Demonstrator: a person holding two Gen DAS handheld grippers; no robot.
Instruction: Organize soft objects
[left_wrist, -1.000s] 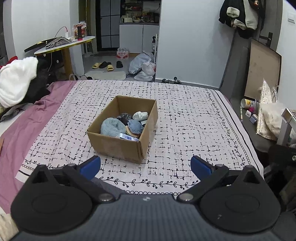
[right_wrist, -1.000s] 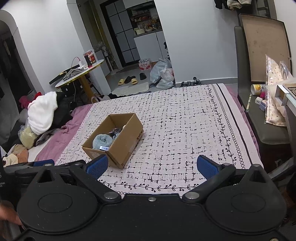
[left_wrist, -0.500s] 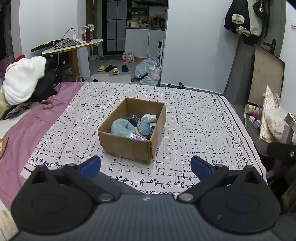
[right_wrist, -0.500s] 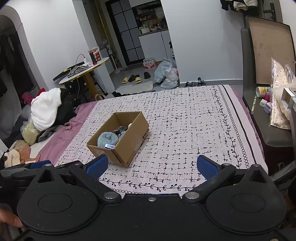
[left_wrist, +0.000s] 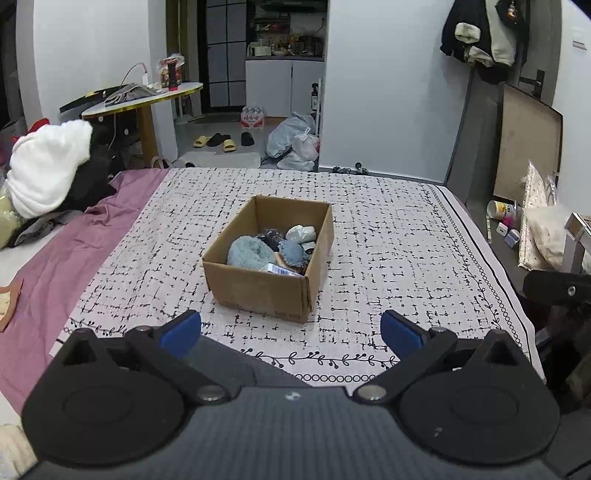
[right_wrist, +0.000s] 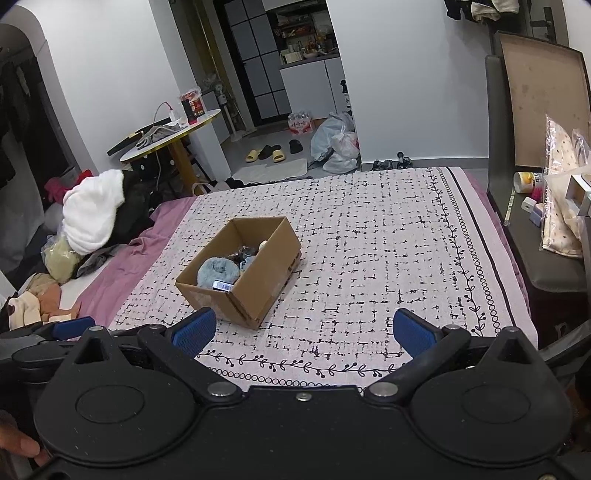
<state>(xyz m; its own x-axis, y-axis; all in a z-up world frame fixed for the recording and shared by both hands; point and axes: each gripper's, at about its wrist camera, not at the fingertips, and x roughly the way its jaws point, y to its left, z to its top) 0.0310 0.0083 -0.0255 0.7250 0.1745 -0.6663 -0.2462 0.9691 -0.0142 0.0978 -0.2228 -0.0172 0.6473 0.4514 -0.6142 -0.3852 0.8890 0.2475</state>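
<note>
- Blue pads tip my left gripper (left_wrist: 290, 332); its jaws stand spread wide with nothing between them, held above the near edge of the bed.
- My right gripper (right_wrist: 304, 332) likewise has its jaws spread wide and bare, over the same near edge; the left gripper's blue tip shows at the far left of the right wrist view.
- Patterned bedspread (left_wrist: 388, 240), white with black dashes and a vine border, covers the bed; a mauve sheet (left_wrist: 55, 251) lies bare along its left edge.
- Cardboard box (left_wrist: 258, 288) sits open near the middle of the bedspread, closer to the near edge, well apart from both grippers.
- Soft objects fill the box: a pale blue fluffy item (left_wrist: 247, 253) at its near left, a denim-blue piece (left_wrist: 291, 251) beside it, a whitish bundle (left_wrist: 301, 232) toward the far right, a dark item behind them.
- White fleece pile (left_wrist: 44, 173) rests at the bed's far left corner.
</note>
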